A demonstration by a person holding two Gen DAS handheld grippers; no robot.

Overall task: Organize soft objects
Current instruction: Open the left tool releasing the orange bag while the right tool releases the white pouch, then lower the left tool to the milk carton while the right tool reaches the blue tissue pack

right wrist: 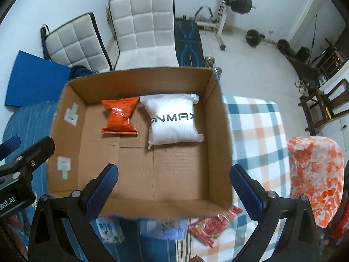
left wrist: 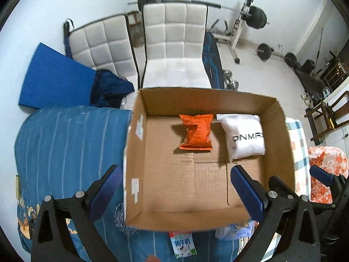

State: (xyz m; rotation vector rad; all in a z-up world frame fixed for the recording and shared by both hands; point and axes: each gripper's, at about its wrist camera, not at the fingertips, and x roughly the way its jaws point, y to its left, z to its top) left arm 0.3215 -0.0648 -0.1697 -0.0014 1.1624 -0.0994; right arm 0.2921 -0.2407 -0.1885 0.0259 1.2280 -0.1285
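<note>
an open cardboard box (left wrist: 139,152) is seen from above, its flaps gone from sight and its floor mostly bare. an orange snack packet (left wrist: 197,132), crumpled at the waist, is laid flat near the far wall. just beside it, to the right, a white padded pouch (left wrist: 243,136) printed with black letters is laid flat, close to the right wall. near the box's front edge, outside it, a small milk carton (left wrist: 182,245) and a red patterned packet (right wrist: 214,226) are partly hidden.
</note>
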